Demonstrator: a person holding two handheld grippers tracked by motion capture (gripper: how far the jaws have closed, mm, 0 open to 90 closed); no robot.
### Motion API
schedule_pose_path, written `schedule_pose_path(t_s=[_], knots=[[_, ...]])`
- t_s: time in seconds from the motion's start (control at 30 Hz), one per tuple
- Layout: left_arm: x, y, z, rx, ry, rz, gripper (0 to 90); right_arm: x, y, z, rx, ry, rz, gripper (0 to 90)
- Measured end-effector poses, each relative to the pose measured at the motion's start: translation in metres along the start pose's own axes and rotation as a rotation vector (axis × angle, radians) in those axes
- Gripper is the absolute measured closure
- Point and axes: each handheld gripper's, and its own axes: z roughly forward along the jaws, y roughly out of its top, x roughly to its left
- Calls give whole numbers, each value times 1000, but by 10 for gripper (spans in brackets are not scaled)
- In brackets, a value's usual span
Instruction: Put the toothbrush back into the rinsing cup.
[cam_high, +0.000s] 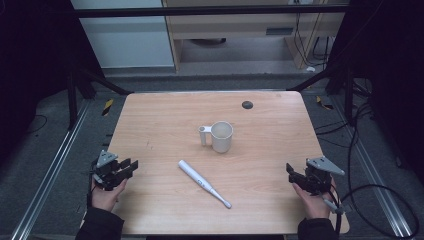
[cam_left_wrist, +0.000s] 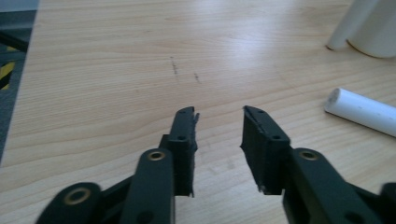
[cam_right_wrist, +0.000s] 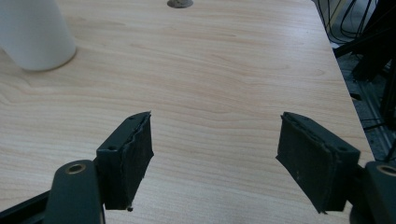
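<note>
Centrally, white cup (cam_high: 221, 136) upright, contents unclear; toothbrush (cam_high: 204, 183) beside; both tools' jaws apart, gripping nothing.

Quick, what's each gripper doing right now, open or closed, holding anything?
Left gripper: open, holding nothing, jaws a little apart over bare table.
Right gripper: open wide, holding nothing.

Bare wooden tabletop (cam_high: 150, 125) open left, right and behind white handled ceramic mug (cam_high: 221, 136); in front, near it, white slender electric toothbrush (cam_high: 204, 183) lying diagonally across the way.
</note>
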Motion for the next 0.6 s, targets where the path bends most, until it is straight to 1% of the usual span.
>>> schedule_pose_path(t_s=[0.07,0.1,0.13,0.17,0.2,0.27,0.4,0.47,0.5,0.6], knots=[[-4,1,-1,5,-19,8,691,3,0,1,7,-4,-17,264],[-7,3,-1,10,-39,17,735,5,0,2,13,-3,-26,263],[-7,3,-1,10,-39,17,749,6,0,2,14,-2,-29,263],[-9,4,-1,12,-49,18,770,6,1,2,16,2,-27,263],[-11,4,-1,14,-55,23,770,6,1,2,16,2,-27,263],[-16,6,-1,17,-70,35,818,7,1,2,12,-1,-35,268],[-20,8,0,27,-80,38,860,8,1,2,7,-3,-36,269],[-23,10,2,32,-84,48,882,8,2,2,4,1,-32,268],[-26,13,3,32,-84,57,887,8,2,2,5,2,-31,266],[-28,16,4,26,-91,62,892,9,2,3,5,9,-32,266]])
